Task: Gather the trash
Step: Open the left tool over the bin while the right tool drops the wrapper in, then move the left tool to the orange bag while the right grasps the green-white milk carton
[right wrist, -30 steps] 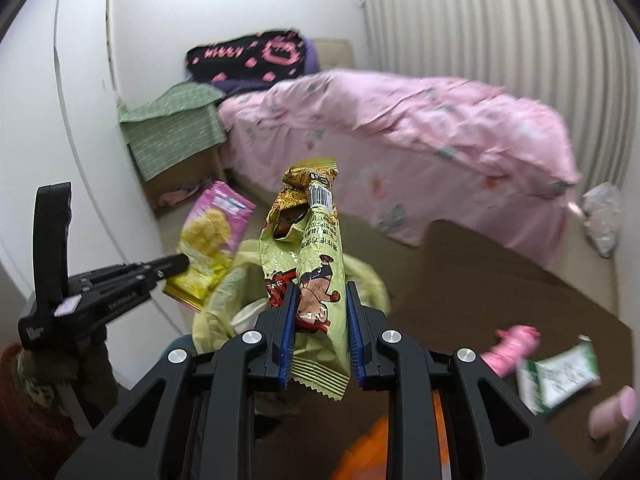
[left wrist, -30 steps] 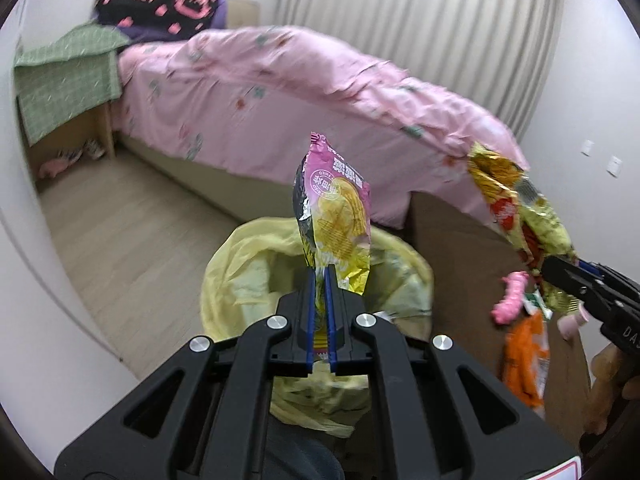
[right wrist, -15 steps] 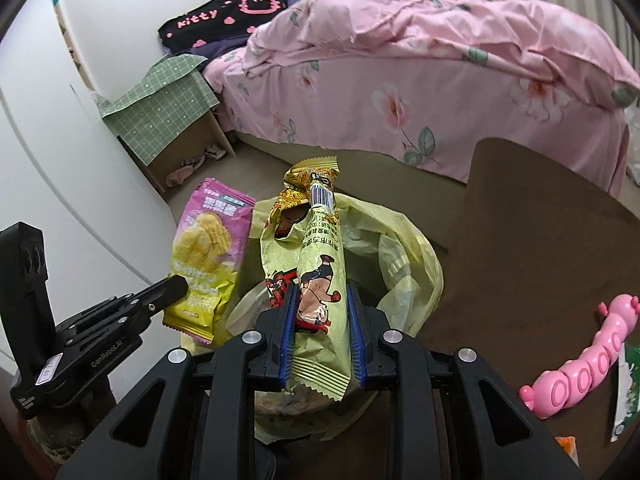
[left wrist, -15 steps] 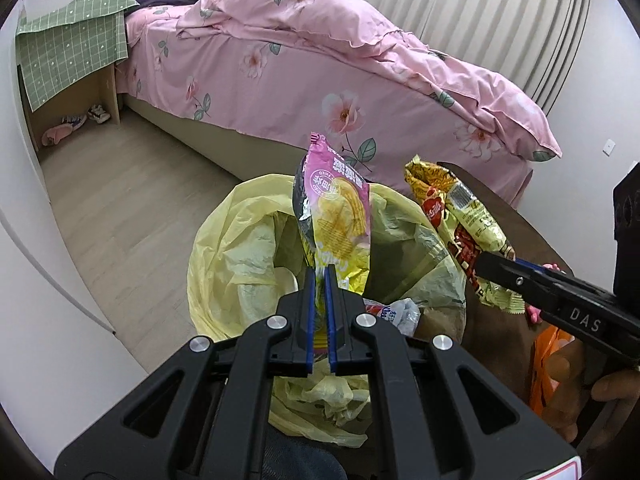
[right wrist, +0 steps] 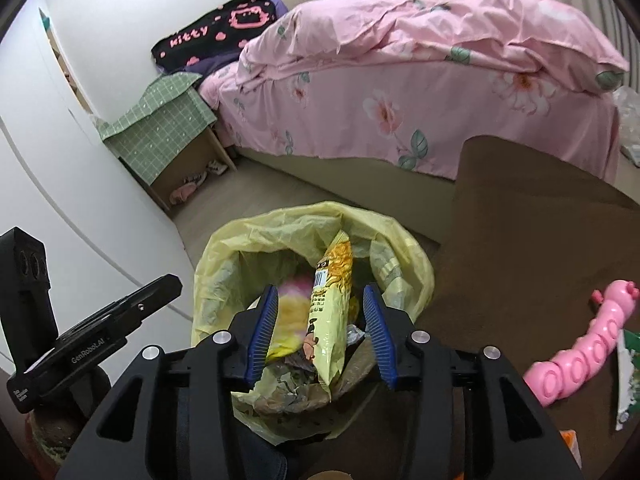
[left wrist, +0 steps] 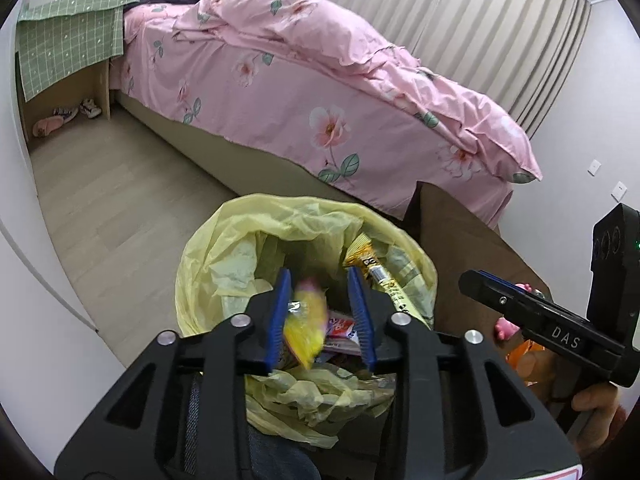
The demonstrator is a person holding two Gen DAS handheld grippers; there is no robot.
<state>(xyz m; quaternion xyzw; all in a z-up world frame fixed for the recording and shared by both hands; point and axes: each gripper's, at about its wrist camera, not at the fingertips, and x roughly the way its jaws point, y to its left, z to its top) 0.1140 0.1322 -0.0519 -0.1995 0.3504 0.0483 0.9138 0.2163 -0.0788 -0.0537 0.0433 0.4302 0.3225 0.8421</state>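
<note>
— Two wrappers sat where?
— Inside the yellow trash bag [left wrist: 224, 264]: the pink-yellow packet [left wrist: 306, 320], blurred, between the spread left gripper [left wrist: 323, 316] fingers; the yellow-green wrapper [right wrist: 332, 308] between the spread right gripper [right wrist: 322, 334] fingers. Neither pinched anything.

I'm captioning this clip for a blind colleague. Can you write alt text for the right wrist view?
The right tongs hang open above a yellow-lined trash bin, with a yellow-green snack wrapper dropping between the fingers into it. The left tongs reach in from the left; a pink bed stands behind, and a pink toy lies on the brown table.
</note>
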